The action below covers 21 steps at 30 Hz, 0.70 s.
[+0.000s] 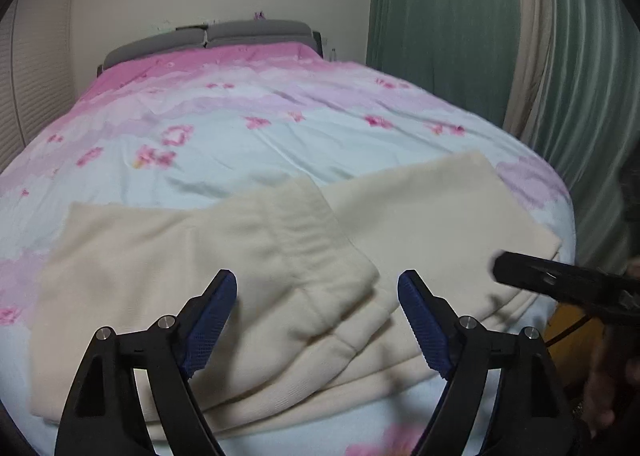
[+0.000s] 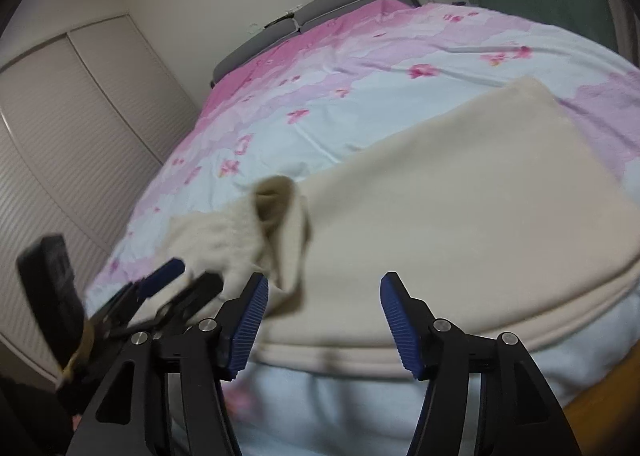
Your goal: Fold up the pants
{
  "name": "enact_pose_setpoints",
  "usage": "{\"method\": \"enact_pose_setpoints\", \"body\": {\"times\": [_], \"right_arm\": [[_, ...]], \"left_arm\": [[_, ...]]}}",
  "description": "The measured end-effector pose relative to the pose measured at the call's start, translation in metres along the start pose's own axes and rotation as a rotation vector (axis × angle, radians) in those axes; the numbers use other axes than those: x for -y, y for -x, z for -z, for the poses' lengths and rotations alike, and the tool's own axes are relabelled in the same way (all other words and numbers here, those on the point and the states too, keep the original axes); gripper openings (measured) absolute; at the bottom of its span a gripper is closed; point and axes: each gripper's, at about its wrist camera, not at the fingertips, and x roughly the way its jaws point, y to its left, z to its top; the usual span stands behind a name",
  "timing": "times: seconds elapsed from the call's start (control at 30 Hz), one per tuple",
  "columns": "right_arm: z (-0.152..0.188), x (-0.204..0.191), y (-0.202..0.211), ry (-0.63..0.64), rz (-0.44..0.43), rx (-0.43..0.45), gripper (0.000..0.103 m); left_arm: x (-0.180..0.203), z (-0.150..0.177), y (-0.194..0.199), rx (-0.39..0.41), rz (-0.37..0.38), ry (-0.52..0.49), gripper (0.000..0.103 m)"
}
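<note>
A louvred cupboard (image 2: 60, 144) with ribbed, pale doors fills the left side. Beside it stands the bed (image 1: 248, 136), its quilt smooth cotton in pale blue and pink with flower prints, and a padded grey headboard (image 1: 224, 36) at the far end.

The pants (image 1: 240, 256) lie flat across the near edge of the bed. They are cream, soft and fleecy, folded over themselves so one thick flap overlaps the rest in a slanted seam, with stacked layered edges at the near side. In the right wrist view a cuff (image 2: 276, 200) at their left end curls up into an open tube.

The left tool (image 1: 316, 288) hangs just above the overlapping flap, its black arms and ribbed blue pads spread wide, nothing clamped. The right tool (image 2: 324, 292) sits over the near edge of the right half, its jaws parted and likewise gripping nothing.

Pleated green curtains (image 1: 448, 28) hang at the far right.
</note>
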Motion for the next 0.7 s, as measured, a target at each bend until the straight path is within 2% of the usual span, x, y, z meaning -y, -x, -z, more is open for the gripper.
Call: {"method": "enact_pose_setpoints", "body": {"times": [0.13,0.23,0.33,0.37,0.43,0.47,0.53,0.6,0.63,0.7], "right_arm": [[-0.007,-0.016,-0.012,-0.064,-0.081,0.001,0.078],[-0.013,-0.026,-0.042,-0.115,-0.149,-0.045,0.079],[-0.018,-0.034,-0.075,-0.129,-0.161,-0.085,0.076],[-0.019,-0.035,-0.082,-0.129,-0.166,-0.098,0.068],[-0.020,-0.038,-0.100,-0.117,-0.159,-0.148,0.060],[-0.019,-0.038,-0.109,-0.117,-0.158,-0.172,0.051],[-0.018,-0.040,-0.120,-0.096,-0.155,-0.210,0.044],[-0.017,-0.038,-0.122,-0.075,-0.137,-0.217,0.027],[-0.018,-0.035,-0.119,-0.077,-0.146,-0.217,0.013],[-0.019,-0.027,-0.106,-0.106,-0.164,-0.206,0.010]], "left_arm": [[-0.030,-0.001,0.025,-0.001,-0.023,0.030,0.083],[-0.059,-0.002,0.033,-0.008,-0.062,0.074,0.084],[-0.087,-0.003,0.034,-0.015,-0.110,0.131,0.084],[-0.094,-0.003,0.034,-0.019,-0.118,0.146,0.084],[-0.108,-0.004,0.034,-0.022,-0.128,0.178,0.084],[-0.111,-0.005,0.034,-0.020,-0.135,0.181,0.084],[-0.115,-0.006,0.033,-0.014,-0.141,0.182,0.084],[-0.117,-0.008,0.033,-0.009,-0.143,0.186,0.084],[-0.117,-0.009,0.033,-0.008,-0.140,0.191,0.084],[-0.116,-0.011,0.033,-0.012,-0.124,0.202,0.084]]}}
